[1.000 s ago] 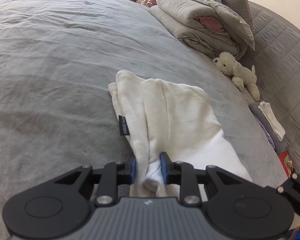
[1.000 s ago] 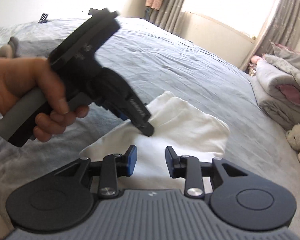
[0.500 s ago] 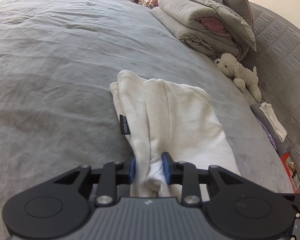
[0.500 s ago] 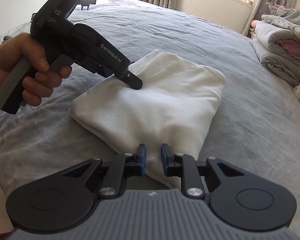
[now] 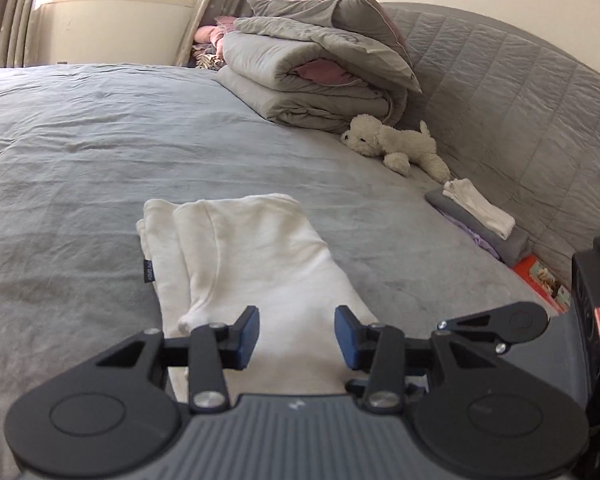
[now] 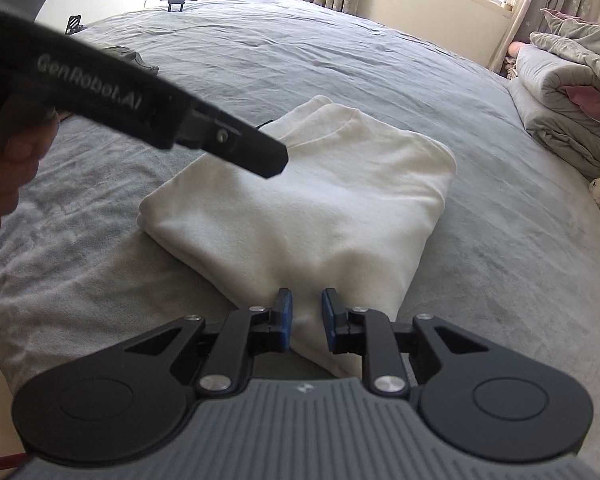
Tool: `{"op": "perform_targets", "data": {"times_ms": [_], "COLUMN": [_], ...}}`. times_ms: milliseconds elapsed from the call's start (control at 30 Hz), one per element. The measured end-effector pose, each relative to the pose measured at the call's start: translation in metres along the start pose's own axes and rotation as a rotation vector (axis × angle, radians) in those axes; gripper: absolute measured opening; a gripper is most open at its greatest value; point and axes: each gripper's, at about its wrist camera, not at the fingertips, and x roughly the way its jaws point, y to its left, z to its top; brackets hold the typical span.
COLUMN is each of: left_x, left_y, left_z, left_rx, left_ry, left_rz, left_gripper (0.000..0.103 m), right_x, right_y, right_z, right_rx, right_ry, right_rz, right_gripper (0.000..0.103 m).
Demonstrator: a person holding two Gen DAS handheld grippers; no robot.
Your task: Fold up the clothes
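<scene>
A white folded sweatshirt (image 5: 260,248) (image 6: 320,200) lies flat on the grey bed (image 5: 100,140). In the left wrist view my left gripper (image 5: 296,336) stands open just above the near part of the sweatshirt, with nothing pressed between its blue pads. The right wrist view shows the same left gripper (image 6: 272,160) from the side, held by a hand (image 6: 4,176), hovering over the sweatshirt's left half. My right gripper (image 6: 306,316) sits at the sweatshirt's near edge, its pads closed on a fold of the white cloth.
A folded grey duvet (image 5: 320,76) and a white plush dog (image 5: 396,146) lie by the quilted headboard (image 5: 520,92). Next to them sits a small stack of folded clothes (image 5: 476,216). A dark garment (image 6: 128,56) lies on the far left of the bed.
My left gripper has let go of the sleeve fold, opened and lifted off the cloth. The right gripper came down to the near edge and narrowed onto the cloth.
</scene>
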Motion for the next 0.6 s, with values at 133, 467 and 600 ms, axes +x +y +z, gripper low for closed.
{"op": "perform_targets", "data": {"times_ms": [133,467,600], "left_x": [0.017,0.014,0.015], "left_y": [-0.023,-0.026,-0.026], "left_z": [-0.023,-0.029,-0.029], "left_rx": [0.232,0.289,0.281], "left_ry": [0.084,0.077,0.079], "left_rz": [0.115,0.142,0.135], "left_gripper": [0.027,0.027,0.027], "right_x": [-0.001,-0.018,-0.016], "right_y": [-0.003,-0.012,-0.026], "right_z": [-0.001,0.007,0.011], "right_rx": [0.002,0.03,0.104], "right_ry": [-0.002,-0.052,-0.063], "right_rz": [0.018,0.033,0.017], "right_gripper": [0.023,0.02,0.021]}}
